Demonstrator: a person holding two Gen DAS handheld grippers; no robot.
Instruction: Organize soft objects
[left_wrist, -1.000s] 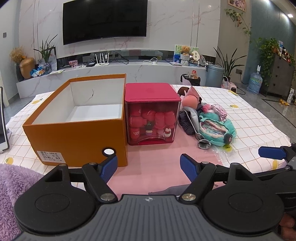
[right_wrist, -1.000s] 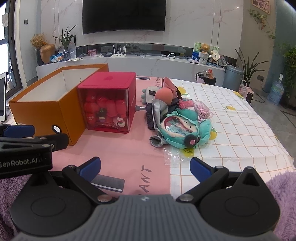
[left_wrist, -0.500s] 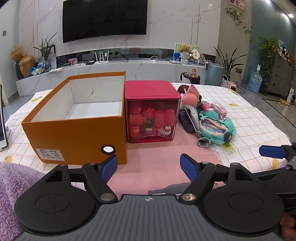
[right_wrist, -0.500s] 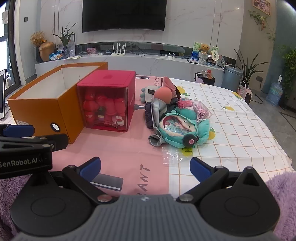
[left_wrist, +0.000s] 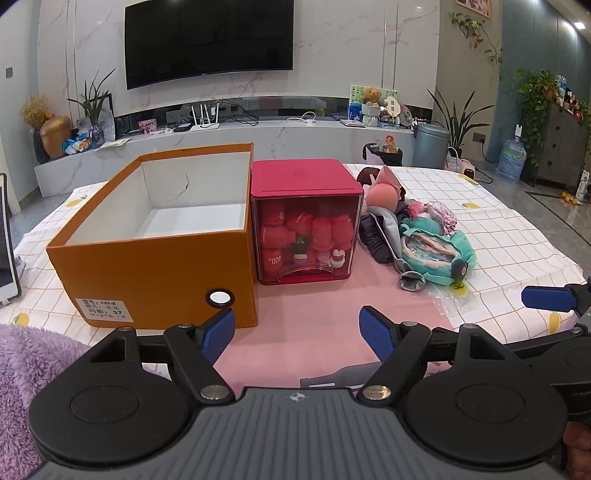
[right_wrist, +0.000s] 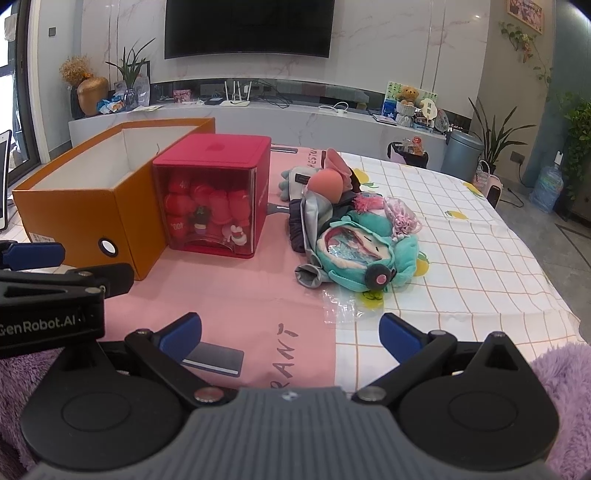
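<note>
Grippers first: your left gripper (left_wrist: 297, 334) hangs with its blue-padded fingers spread wide and nothing between them, low over the pink cloth (left_wrist: 314, 314) on the bench. Your right gripper (right_wrist: 290, 334) is likewise released and empty, above the same cloth, with a small dark flat card (right_wrist: 216, 359) lying under its left finger. Ahead of your left gripper stands the open orange cardboard box (left_wrist: 159, 266), its white inside bare. Touching its right side is the red plastic cube with a clear front (left_wrist: 306, 221), full of red plush pieces. Just right of the cube lies the heap of soft toys (right_wrist: 351, 229), topped toward you by a teal plush doll (right_wrist: 365, 254).
</note>
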